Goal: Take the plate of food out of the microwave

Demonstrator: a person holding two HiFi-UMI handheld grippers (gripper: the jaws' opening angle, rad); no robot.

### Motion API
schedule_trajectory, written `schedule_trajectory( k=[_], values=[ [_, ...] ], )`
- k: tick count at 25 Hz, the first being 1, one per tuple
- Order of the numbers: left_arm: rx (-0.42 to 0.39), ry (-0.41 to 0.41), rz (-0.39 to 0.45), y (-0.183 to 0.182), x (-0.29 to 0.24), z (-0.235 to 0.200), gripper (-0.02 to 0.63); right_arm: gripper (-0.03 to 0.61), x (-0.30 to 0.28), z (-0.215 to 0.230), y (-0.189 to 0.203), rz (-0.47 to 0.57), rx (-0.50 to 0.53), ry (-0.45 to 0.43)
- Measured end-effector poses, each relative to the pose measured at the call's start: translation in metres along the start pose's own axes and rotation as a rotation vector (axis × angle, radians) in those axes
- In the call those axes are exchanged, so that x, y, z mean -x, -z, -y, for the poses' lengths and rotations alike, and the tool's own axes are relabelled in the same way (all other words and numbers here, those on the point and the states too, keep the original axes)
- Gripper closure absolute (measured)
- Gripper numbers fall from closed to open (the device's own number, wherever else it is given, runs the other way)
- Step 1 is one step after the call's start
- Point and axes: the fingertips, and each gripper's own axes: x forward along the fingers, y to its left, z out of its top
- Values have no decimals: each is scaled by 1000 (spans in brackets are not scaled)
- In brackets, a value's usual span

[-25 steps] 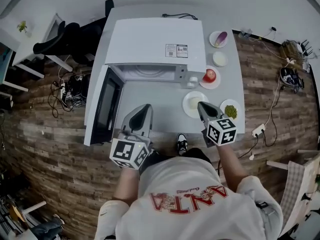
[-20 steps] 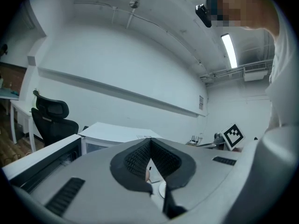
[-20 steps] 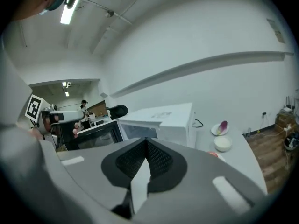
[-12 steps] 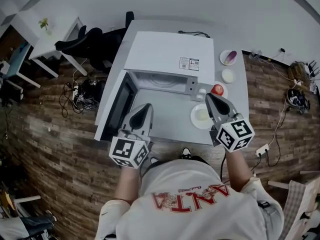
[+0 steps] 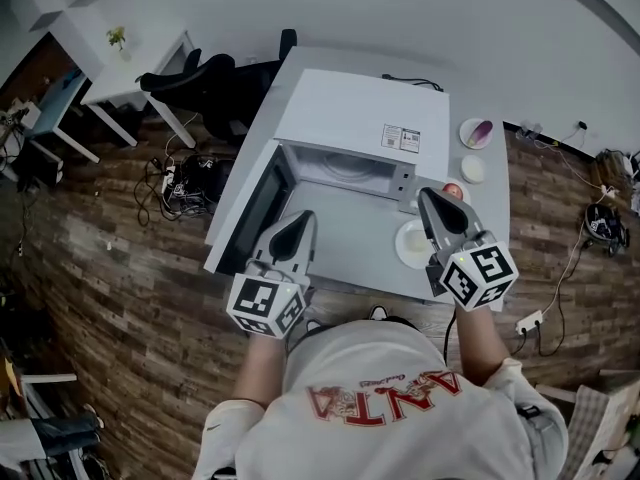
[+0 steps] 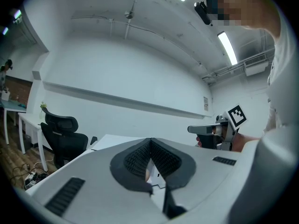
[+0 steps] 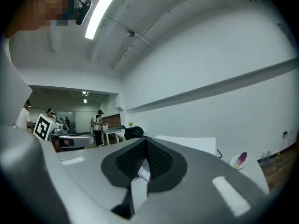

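Observation:
The white microwave [image 5: 360, 118] stands on the grey table with its door [image 5: 255, 208] swung open to the left. Only the glass turntable [image 5: 345, 163] shows in its cavity. A white plate of pale food [image 5: 410, 244] rests on the table in front of the microwave's right end. My right gripper [image 5: 428, 196] hovers just right of that plate, shut and holding nothing; its pads meet in the right gripper view [image 7: 145, 141]. My left gripper [image 5: 303, 218] hangs before the open cavity, also shut and empty [image 6: 150, 141].
Along the table's right side sit a plate with a red fruit [image 5: 453, 190], a small white dish [image 5: 472, 168] and a plate with a purple piece [image 5: 477, 132]. Black office chairs [image 5: 215, 88] and cables lie left of the table. A person stands far off [image 7: 98, 125].
My right gripper has moved from over the plate of food to its right side, staying shut. The head view has shifted so the table sits further right. The left gripper has hardly moved.

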Motion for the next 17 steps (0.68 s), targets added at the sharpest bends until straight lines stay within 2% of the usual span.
schedule_trajectory(
  k=[17],
  values=[
    [5,-2,2,-1,1,-4,604,577,-13,-7,6,-27,3,-29]
  ],
)
